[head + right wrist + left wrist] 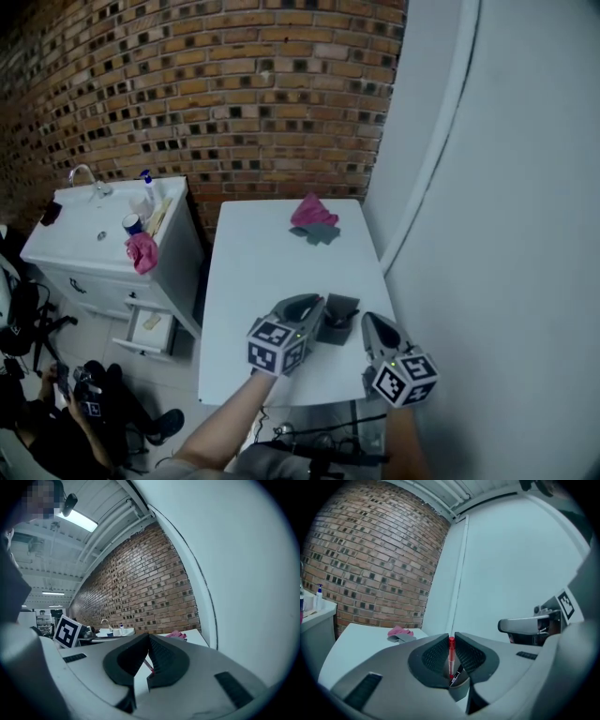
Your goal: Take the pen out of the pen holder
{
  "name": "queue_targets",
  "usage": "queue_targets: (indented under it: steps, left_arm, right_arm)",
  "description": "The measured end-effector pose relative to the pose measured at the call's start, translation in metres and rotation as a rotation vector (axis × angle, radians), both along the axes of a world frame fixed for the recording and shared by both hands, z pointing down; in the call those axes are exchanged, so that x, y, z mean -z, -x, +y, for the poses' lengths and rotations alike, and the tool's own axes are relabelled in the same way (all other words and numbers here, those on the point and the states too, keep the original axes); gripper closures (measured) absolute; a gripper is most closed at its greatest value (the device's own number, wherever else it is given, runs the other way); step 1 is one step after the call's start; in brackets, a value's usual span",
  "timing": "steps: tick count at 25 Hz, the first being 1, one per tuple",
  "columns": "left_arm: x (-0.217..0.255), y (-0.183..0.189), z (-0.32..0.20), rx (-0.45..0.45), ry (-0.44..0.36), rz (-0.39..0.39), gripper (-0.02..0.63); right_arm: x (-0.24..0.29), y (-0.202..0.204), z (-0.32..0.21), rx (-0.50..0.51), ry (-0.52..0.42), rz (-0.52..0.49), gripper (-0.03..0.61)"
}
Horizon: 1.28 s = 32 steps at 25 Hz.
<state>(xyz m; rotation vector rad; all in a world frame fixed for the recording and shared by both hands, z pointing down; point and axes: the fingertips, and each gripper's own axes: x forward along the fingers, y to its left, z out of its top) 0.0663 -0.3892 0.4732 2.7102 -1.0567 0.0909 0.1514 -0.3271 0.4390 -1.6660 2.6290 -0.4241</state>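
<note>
Two grippers sit at the near edge of the table (272, 262), with the holder (342, 307) between them, close to the near right corner. The left gripper (317, 307) is right up against the holder's left side. From the head view you can't really see what it's got, since the holder's inside is just a dark blob. Its own view settles it though: the jaws are clamped tight on a red pen (451, 652), which stands upright between the pads with its lower end down in the holder. Only a bit of the holder's rim shows under the jaws. A second, dark pen (458, 673) leans in there too, mostly hidden.

The right gripper (368, 322) is just beside the holder's right side, not touching it as far as I can tell. In its own view the jaws meet at the tips, so basically closed. A thin pinkish sliver (147, 664) shows in the slit lower down, too small for me to say what it is or whether it's gripped.

Over at the far right corner lie a pink cloth (311, 210) and a grey cloth (321, 233), touching. Off the table's left edge is a sink unit (94, 234), and a person (75, 412) is cut off at the bottom left of the head view.
</note>
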Motion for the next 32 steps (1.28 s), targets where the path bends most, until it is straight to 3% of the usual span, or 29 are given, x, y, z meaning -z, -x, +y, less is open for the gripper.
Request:
queue_targets:
  steps: [15, 32]
  left_arm:
    - [0.094, 0.051, 0.037, 0.001, -0.117, 0.188, 0.571]
    - [0.101, 0.062, 0.036, -0.006, -0.128, 0.214, 0.571]
  right_arm:
    - [0.05, 0.034, 0.014, 0.051, -0.144, -0.039, 0.591]
    - [0.061, 0.055, 0.008, 0.099, -0.164, -0.01, 0.591]
